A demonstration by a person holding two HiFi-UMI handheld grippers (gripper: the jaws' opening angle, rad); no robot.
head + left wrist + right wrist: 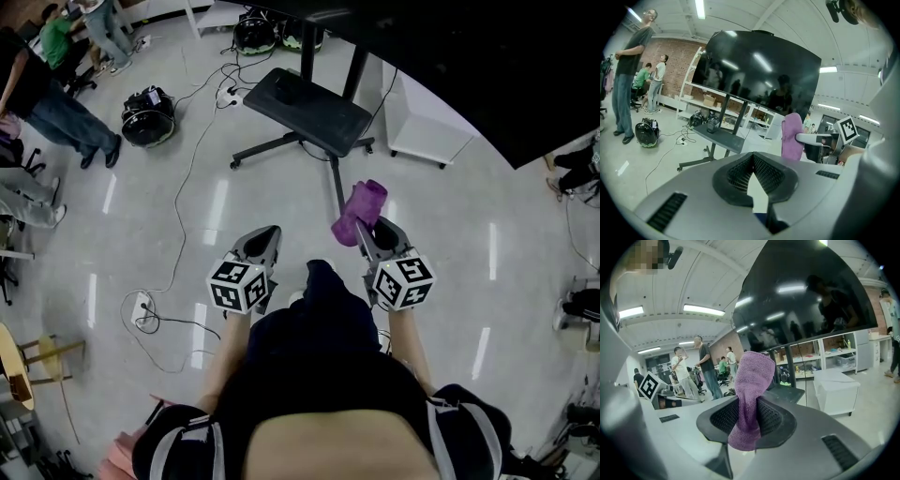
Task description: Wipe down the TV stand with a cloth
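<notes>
Towering over glossy pale floor [450,244], the black TV screen [759,70] shows whole only in the left gripper view; the head view shows the TV stand [309,108] with its dark flat shelf. The right gripper [749,416] has its jaws clamped on a fuzzy purple cloth [752,380], apart from the stand. The left gripper [753,159] has its jaws together, empty.

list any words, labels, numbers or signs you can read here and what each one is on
No readable text in any view.
Left tool: its cube shows a black-and-white square marker, no letters or numbers.
Right tool: the same kind of marker, no letters.
TV screen: dark, only reflections.
Boxes on the shelves: too small to read.
</notes>
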